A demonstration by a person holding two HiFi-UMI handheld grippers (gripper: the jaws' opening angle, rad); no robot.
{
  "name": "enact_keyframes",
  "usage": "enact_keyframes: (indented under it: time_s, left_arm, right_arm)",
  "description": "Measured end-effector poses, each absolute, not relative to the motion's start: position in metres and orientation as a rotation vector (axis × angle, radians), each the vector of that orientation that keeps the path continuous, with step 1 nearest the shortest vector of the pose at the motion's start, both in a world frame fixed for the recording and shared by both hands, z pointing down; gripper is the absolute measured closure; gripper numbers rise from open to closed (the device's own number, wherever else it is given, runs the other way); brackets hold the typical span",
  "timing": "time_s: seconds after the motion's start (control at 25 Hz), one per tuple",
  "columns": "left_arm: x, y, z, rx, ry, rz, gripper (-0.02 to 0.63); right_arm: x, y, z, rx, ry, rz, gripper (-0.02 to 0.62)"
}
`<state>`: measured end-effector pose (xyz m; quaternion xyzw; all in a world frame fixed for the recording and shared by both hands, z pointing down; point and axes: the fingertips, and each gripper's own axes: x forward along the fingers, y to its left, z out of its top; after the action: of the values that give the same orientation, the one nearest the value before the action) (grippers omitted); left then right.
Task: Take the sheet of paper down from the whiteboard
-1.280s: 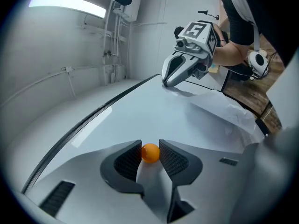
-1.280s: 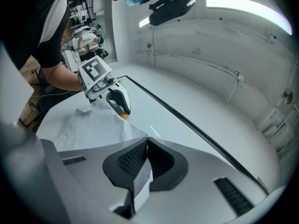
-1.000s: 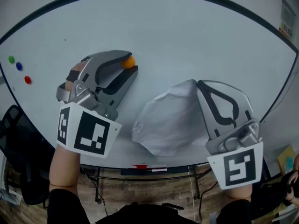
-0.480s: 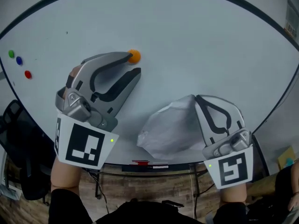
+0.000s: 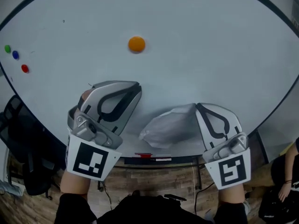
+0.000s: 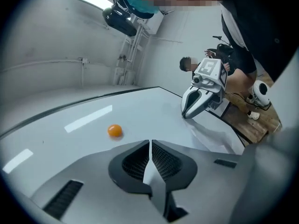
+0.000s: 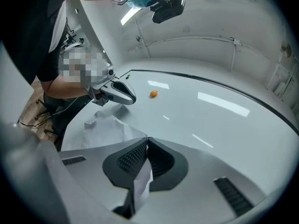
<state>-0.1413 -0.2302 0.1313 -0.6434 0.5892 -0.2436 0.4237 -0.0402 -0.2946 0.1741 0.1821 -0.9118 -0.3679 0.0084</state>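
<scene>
The crumpled white sheet of paper [image 5: 170, 125] hangs off the lower part of the whiteboard [image 5: 196, 45]. My right gripper [image 5: 198, 106] is shut on its upper right corner, and the right gripper view shows the paper [image 7: 105, 127] pinched between the pads. My left gripper [image 5: 136, 85] is up and to the left of the sheet, apart from it. Its jaws are closing, the tips nearly together, with nothing between them [image 6: 150, 143]. The orange magnet [image 5: 136, 44] sits alone on the board above the left gripper.
Green [image 5: 7, 48], blue [image 5: 15, 54] and red [image 5: 24, 68] magnets sit at the board's left edge. A marker tray with a red marker [image 5: 145, 156] runs under the board. A black chair [image 5: 18, 139] stands at the left and a person's arm [image 5: 282, 181] is at the right.
Both grippers have come down the board. The left one has drawn away from the orange magnet and its jaws have closed. The paper has come down with the right gripper.
</scene>
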Motion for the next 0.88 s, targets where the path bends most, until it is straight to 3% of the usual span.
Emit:
enact_keyframes:
  time_s: [0.88]
  left_arm:
    - [-0.149, -0.231, 0.313, -2.162, 1.665, -0.421, 0.594]
  right_arm:
    - [-0.038, -0.293, 0.285, 0.332, -3.013, -0.534, 0.577]
